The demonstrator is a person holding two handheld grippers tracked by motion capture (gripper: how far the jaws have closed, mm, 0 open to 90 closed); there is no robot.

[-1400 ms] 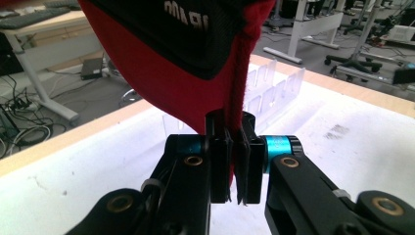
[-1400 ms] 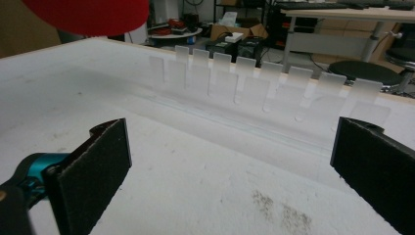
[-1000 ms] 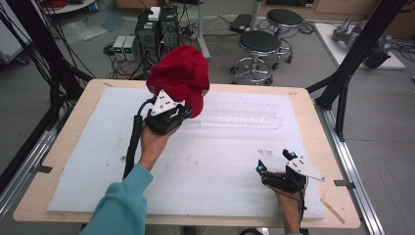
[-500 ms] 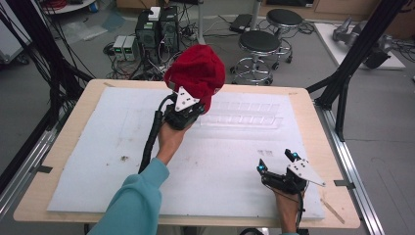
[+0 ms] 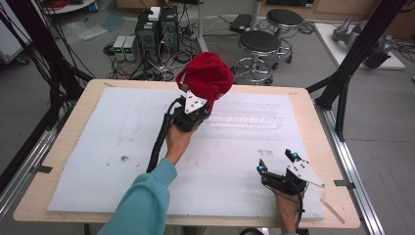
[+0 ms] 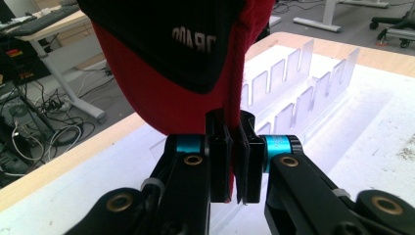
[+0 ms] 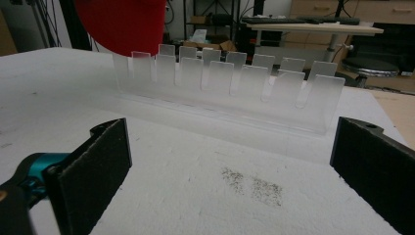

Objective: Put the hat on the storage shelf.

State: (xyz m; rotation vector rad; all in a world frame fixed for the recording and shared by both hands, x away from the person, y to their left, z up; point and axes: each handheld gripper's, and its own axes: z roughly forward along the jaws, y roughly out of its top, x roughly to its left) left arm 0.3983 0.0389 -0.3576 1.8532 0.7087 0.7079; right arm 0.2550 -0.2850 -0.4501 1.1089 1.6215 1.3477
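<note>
A: What sits nearest the front edge of the table (image 5: 58,147)?

B: The right gripper (image 5: 277,163), low over the white mat (image 5: 122,127) near the front right corner, jaws spread wide with nothing between them.

A: And beyond it?

B: A clear slotted rack (image 5: 247,115) lies on the mat toward the far edge, right of the middle. Just beside its left end, the left gripper (image 6: 234,147) is pressed together on the rim of a red hat (image 5: 208,78), holding it up above the table near the far edge.
</note>
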